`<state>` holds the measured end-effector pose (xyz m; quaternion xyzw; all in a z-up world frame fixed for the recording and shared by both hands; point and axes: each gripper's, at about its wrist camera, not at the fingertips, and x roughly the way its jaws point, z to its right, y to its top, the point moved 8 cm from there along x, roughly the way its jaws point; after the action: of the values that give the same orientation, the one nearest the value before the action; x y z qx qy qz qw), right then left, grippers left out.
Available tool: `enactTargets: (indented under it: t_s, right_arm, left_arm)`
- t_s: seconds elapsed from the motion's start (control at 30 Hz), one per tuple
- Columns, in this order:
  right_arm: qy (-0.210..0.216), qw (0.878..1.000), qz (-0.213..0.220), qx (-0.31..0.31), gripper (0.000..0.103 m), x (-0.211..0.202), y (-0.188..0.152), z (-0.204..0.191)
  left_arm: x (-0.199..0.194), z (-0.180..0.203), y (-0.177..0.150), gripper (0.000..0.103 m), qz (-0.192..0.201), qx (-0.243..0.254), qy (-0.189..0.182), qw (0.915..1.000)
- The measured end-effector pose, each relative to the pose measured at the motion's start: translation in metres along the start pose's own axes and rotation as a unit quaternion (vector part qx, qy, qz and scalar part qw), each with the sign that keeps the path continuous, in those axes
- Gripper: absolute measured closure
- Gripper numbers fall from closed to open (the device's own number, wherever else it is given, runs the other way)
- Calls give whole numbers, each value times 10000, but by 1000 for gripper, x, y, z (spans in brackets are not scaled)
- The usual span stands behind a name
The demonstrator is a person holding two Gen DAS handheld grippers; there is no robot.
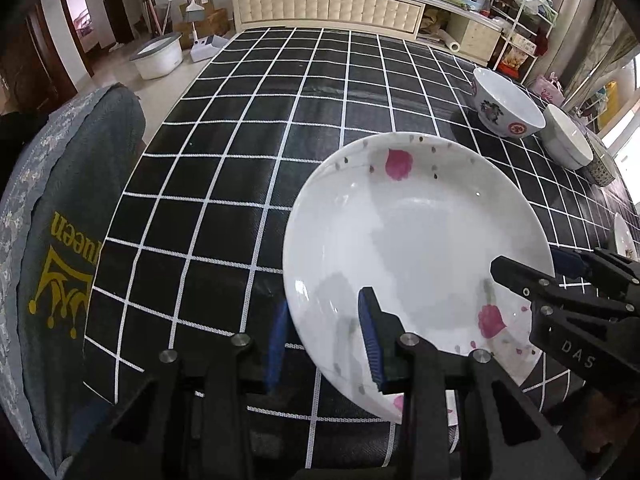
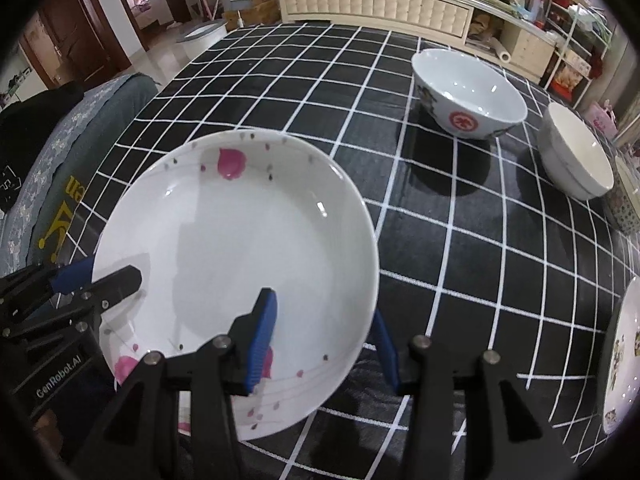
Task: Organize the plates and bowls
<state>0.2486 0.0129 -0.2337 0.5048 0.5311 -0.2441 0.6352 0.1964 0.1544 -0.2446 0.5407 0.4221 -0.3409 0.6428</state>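
A white plate with pink petals (image 1: 416,248) (image 2: 248,256) is held tilted above the black checked tablecloth (image 1: 240,160) (image 2: 440,240). My left gripper (image 1: 326,340) straddles its near-left rim, one finger under and one over, shut on it. My right gripper (image 2: 326,340) straddles its near-right rim the same way, shut on it. Each gripper shows in the other's view, the right (image 1: 560,276) and the left (image 2: 88,280). A white bowl with red emblems (image 1: 506,102) (image 2: 468,92) and a plain white bowl (image 1: 568,138) (image 2: 576,156) stand at the far right.
A patterned bowl (image 1: 600,160) (image 2: 624,204) sits beside the plain bowl. Another plate (image 2: 624,360) (image 1: 624,236) lies at the right edge. A chair with a grey cover (image 1: 60,240) stands left of the table. A cabinet (image 1: 328,12) lines the far wall.
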Motion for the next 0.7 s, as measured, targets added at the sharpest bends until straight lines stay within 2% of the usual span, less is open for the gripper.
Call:
enactTargets:
  t_s: [0.23,0.27,0.37,0.43,0.47,0.53,0.7]
  right_arm:
    - [177,9998,-1,54,50,-9,-4,3]
    - [194,9998,7,63,49,-10,-5,3]
    - [191,9998,69,62,45,-17,-6,4]
    - [183,9997,134,42,44,-22,-6,4]
    - [170,9997,158,47,39,-25,-6,6]
    - [141,9996,238,77,34,-32,-5,9]
    - [-6,9976,650,231,33,-58,-3,23]
  left_arm:
    - [-8,1,-3,67,-15,-91,20,10000]
    - [-11,0,-3,62,16,-137,10,9999]
    - [-21,2,-2,61,134,-139,28,9998]
    - [-28,3,-2,56,139,-214,109,9996]
    - [-32,4,-1,56,167,-242,91,9995]
    - [-41,10,1,56,309,-221,6,9993]
    - [-62,27,5,56,633,7,6,9980]
